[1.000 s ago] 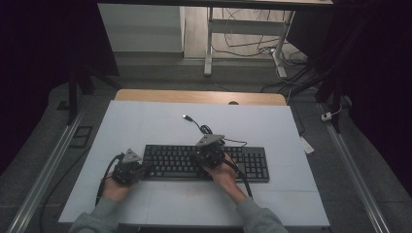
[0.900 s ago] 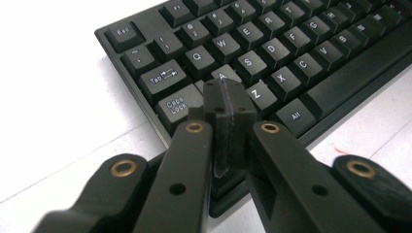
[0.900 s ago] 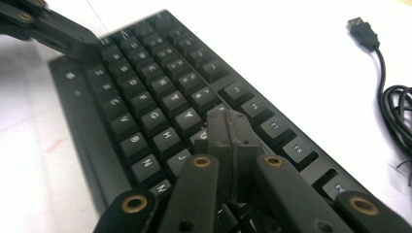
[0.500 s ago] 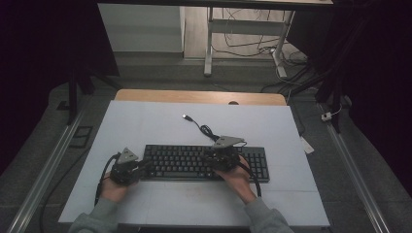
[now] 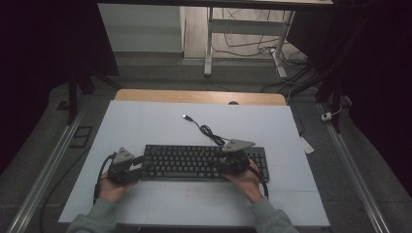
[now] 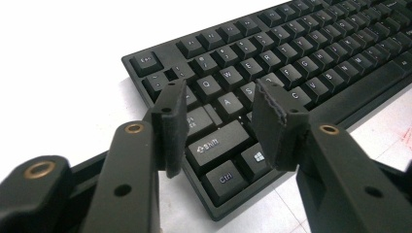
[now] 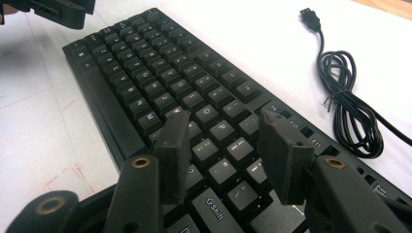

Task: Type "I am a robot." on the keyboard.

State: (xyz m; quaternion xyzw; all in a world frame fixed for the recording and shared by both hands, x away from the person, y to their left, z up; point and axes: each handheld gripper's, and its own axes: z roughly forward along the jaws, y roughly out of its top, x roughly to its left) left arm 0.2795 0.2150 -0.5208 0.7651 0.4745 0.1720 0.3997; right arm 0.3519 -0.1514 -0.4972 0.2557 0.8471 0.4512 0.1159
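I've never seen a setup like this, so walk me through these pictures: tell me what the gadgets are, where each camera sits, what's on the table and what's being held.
A person sits at a white table and holds a hand-operated tool in each hand: the left gripper and the right gripper, each with two black jaws. The high view comes from a fixed camera above, looking down. The other two pictures come from small cameras riding on the grippers, looking along their jaws. On the table lies a black keyboard, with its coiled cable and USB plug trailing behind it. Both grippers hover over the keyboard's ends, left above the Shift and Ctrl keys, right above the other end. Their jaws have just been opening, stand apart and hold nothing.
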